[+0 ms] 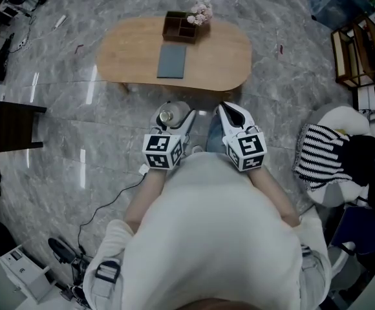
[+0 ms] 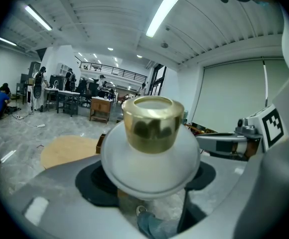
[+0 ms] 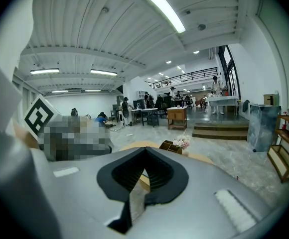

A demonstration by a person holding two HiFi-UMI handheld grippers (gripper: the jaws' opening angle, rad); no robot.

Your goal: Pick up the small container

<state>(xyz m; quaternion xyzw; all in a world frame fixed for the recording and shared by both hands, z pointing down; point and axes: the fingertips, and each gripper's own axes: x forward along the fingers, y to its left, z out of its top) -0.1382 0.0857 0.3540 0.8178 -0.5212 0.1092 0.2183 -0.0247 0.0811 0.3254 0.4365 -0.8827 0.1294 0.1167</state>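
The small container [image 2: 152,166] is a round white jar with a gold cap [image 2: 153,123]. It sits between the jaws of my left gripper [image 2: 149,185], whose black pads [image 2: 92,180] press its sides, cap pointing away from the camera. In the head view the left gripper [image 1: 173,118] holds the container [image 1: 166,115] in the air in front of the person's body, short of the wooden table [image 1: 136,57]. Beside it, my right gripper [image 1: 235,113] is held at the same height. Its jaws [image 3: 145,156] are closed tip to tip with nothing between them.
The low oval table carries a brown tray [image 1: 178,28] with pale flowers [image 1: 200,13] and a grey flat pad [image 1: 172,61]. A dark side table [image 1: 10,124] stands at the left, and a chair with striped cloth [image 1: 326,154] and a shelf [image 1: 355,53] at the right. A cable [image 1: 103,202] lies on the marble floor.
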